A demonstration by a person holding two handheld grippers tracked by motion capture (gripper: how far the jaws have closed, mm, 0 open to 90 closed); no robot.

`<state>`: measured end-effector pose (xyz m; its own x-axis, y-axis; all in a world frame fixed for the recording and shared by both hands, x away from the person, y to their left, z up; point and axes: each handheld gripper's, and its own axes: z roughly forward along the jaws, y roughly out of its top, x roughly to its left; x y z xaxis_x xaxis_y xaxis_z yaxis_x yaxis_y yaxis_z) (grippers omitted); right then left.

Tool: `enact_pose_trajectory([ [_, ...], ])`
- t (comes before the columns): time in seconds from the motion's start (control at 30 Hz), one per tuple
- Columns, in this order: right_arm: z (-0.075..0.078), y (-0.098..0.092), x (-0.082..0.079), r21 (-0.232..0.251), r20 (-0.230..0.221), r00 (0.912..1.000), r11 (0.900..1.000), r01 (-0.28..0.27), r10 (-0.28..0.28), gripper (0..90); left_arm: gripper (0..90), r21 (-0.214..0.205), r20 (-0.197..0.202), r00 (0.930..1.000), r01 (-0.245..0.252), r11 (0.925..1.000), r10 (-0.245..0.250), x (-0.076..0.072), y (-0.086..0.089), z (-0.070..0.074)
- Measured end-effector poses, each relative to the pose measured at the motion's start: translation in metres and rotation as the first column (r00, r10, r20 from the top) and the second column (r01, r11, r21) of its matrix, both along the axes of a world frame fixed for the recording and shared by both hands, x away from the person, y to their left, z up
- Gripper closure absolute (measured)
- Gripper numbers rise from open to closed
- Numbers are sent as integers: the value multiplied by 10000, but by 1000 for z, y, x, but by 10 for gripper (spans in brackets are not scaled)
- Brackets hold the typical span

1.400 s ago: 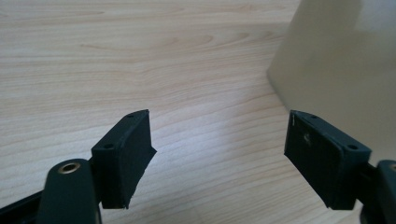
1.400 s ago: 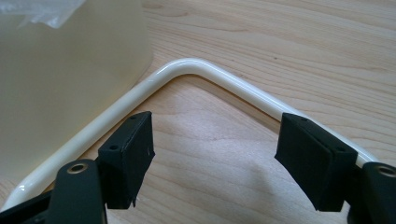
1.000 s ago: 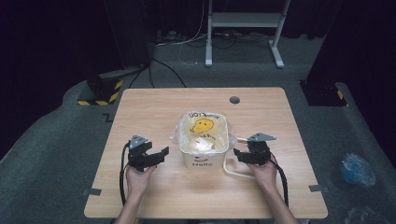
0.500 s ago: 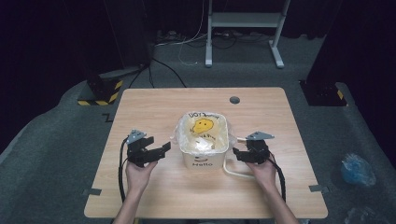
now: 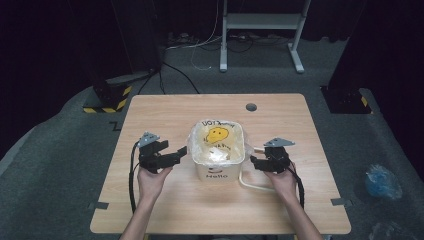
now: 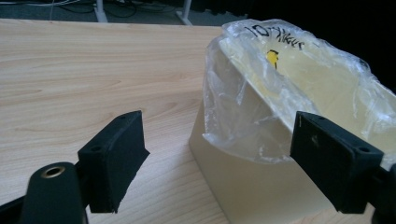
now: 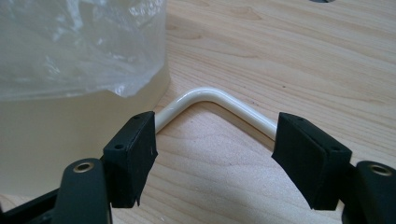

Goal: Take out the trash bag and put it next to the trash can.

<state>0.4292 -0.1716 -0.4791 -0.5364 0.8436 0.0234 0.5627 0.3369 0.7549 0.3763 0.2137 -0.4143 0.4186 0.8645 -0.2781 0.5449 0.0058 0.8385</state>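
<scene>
Table (image 5: 165,115): wooden, carried everything.
Bin (image 5: 218,170): stood mid-table, liner (image 6: 243,107) over rim.
Left gripper (image 5: 176,152): jaws wide, straddling liner edge.
Right gripper (image 5: 256,162): wide, over handle (image 7: 219,100).
Risk: your pinch could tear film.

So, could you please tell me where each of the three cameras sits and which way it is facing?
High view: fixed above the person's side of the table, looking forward and down; both forearms, the left hand-held gripper and the right hand-held gripper show.
Left gripper view: rides on the left hand-held gripper, facing the bin and its plastic liner; open jaws show.
Right gripper view: rides on the right hand-held gripper, facing the bin's handle lying on the table; open jaws show.
All views share the bin and liner.
</scene>
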Motion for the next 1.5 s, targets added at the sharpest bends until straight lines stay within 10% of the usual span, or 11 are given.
enact_pose_trajectory([
  [1.07,23,14,5,304,227,9993,9991,-299,292,320,234,674,-18,9989,469,9966,-469,23,-33,31],
  [1.5,27,16,6,390,258,9990,9986,-363,353,328,441,1365,-430,9986,350,9900,-294,38,-44,29],
])
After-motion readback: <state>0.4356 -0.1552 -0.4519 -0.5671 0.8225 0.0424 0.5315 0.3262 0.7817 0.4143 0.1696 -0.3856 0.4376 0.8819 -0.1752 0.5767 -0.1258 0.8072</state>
